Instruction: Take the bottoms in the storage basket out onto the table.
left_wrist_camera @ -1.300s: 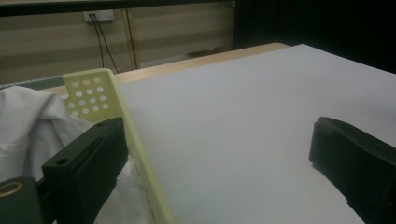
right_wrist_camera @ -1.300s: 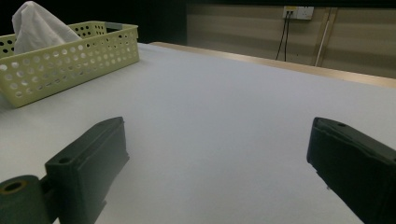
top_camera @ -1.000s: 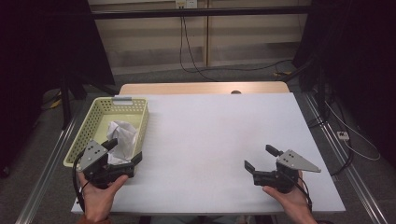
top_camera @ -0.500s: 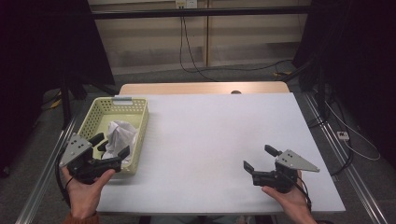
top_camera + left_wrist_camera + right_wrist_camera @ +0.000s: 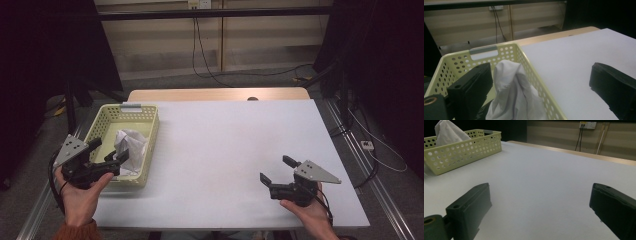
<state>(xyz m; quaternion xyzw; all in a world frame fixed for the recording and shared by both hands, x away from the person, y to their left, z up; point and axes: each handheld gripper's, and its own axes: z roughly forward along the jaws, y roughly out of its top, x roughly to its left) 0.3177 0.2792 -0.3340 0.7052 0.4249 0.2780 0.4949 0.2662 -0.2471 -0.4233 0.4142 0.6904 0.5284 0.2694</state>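
Note:
A pale yellow perforated basket (image 5: 151, 131) stands at the table's left side with a crumpled white cloth (image 5: 130, 143) lying in it. At the basket's near end, a hand holds my left gripper (image 5: 109, 149) open, jaws pointing over the basket and gripping nothing. In the left gripper view the cloth (image 5: 510, 95) rises inside the basket (image 5: 529, 67), close beside one jaw of the left gripper (image 5: 541, 72). My right gripper (image 5: 276, 169) is open over the bare table near the front right. The right gripper view looks between the wide-apart jaws of the right gripper (image 5: 541, 190) toward the basket (image 5: 461, 150) and cloth (image 5: 449, 131).
The white tabletop (image 5: 235, 145) has a wooden strip (image 5: 215, 94) along its far edge. Cables (image 5: 210, 65) lie on the floor beyond. Metal frame rails (image 5: 382, 200) run along both sides of the table.
My left gripper has drawn back leftward from the basket's near right corner to its near left end. The right gripper has held still.

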